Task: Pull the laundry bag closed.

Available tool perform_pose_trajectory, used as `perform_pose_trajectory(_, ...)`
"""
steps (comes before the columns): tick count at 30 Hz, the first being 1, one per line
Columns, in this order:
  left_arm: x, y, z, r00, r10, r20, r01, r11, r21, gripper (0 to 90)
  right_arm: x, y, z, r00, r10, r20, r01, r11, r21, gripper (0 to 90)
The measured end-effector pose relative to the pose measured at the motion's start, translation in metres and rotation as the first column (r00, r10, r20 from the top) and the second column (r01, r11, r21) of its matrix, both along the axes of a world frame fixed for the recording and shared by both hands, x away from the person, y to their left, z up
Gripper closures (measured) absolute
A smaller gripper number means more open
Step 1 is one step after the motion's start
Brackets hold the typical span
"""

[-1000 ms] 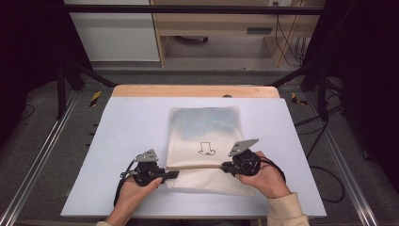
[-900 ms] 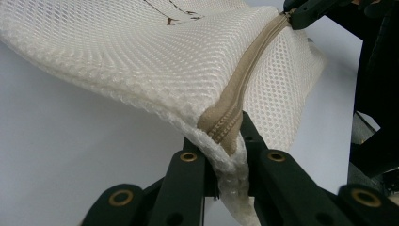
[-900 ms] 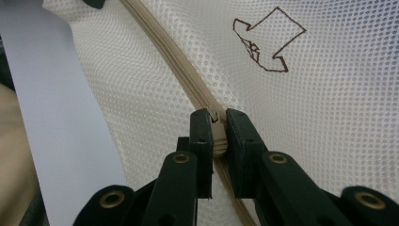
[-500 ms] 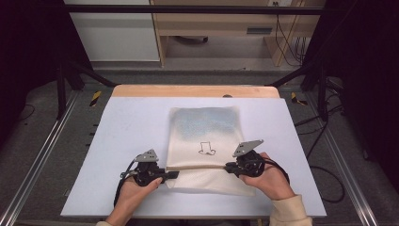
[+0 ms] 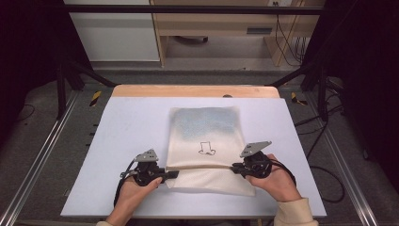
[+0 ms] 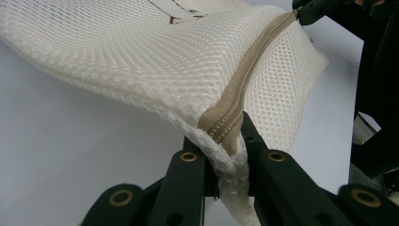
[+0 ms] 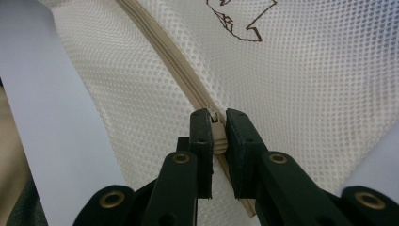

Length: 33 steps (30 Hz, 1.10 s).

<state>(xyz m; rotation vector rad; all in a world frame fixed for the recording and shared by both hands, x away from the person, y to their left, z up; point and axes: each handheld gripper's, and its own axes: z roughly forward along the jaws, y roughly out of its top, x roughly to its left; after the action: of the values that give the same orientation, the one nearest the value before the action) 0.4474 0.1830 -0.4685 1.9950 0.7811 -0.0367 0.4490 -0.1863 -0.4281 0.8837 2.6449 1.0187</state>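
**Q:** Mesh bag (image 5: 207, 141): where does it lie, and how?

**A:** It lies on the white table top (image 5: 122, 122), right of the middle and toward the person's side. The far part rests flat, and something bluish shows through the mesh there. A small brown outline drawing (image 5: 205, 149) marks the upper face. A tan zipper (image 5: 200, 166) runs across the bag from side to side near its near end, raised off the table as a taut ridge.

**Q:** What does the left gripper (image 5: 170, 174) hold?

**A:** Its jaws are clamped on the left end of the zipper. In the left gripper view the black fingers (image 6: 197, 165) pinch the bunched mesh and the zipper tape (image 6: 226, 127) between them, and the bag lifts off the table from that point.

**Q:** And the right gripper (image 5: 235, 168)?

**A:** Its jaws are closed on the zipper's right end. In the right gripper view the two fingers (image 7: 202, 136) squeeze a small pale piece on the zipper line (image 7: 217, 134); whether it is the slider or only the tape cannot be told.

**Q:** How do the hands stand?

**A:** Left hand (image 5: 134, 193) and right hand (image 5: 277, 181) come in from the near edge, the grippers facing each other across the bag.
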Motion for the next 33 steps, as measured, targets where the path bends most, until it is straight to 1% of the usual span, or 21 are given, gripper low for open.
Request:
perform_pose_trajectory(1, 0.0, 0.0, 0.0, 1.0, -0.001, 0.0, 0.001, 1.0, -0.001, 83.4, -0.001, -0.002, -0.001, 1.0, -0.007, -0.004, 0.007, 1.0, 0.004, 81.9)
perform_pose_trajectory(5, 0.0, 0.0, 0.0, 1.0, -0.001, 0.0, 0.001, 1.0, -0.001, 83.4, -0.002, -0.003, -0.001, 1.0, -0.007, -0.003, 0.007, 1.0, -0.003, 81.9)
perform_pose_trajectory(6, 0.0, 0.0, 0.0, 1.0, 0.0, 0.001, 0.0, 1.0, -0.001, 83.4, -0.002, -0.004, -0.002, 1.0, -0.006, -0.003, 0.006, 1.0, 0.004, 81.9)
perform_pose_trajectory(22, 0.0, 0.0, 0.0, 1.0, -0.005, 0.0, 0.005, 1.0, 0.001, 83.4, -0.004, -0.007, -0.002, 0.9999, -0.012, -0.005, 0.012, 0.9999, 0.009, 81.8)
perform_pose_trajectory(23, 0.0, 0.0, 0.0, 1.0, -0.005, 0.0, 0.005, 1.0, 0.001, 83.4, -0.005, -0.007, -0.003, 0.9998, -0.017, -0.006, 0.017, 0.9999, 0.003, 81.8)
perform_pose_trajectory(29, 0.0, 0.0, 0.0, 1.0, -0.004, 0.0, 0.004, 1.0, 0.0, 83.4, -0.005, -0.011, -0.005, 0.9996, -0.025, -0.012, 0.025, 0.9996, 0.012, 81.9)
perform_pose_trajectory(33, 0.0, 0.0, 0.001, 1.0, -0.001, 0.004, 0.001, 1.0, 0.0, 83.4, -0.005, -0.014, -0.006, 0.9994, -0.031, -0.013, 0.031, 0.9995, 0.007, 81.9)
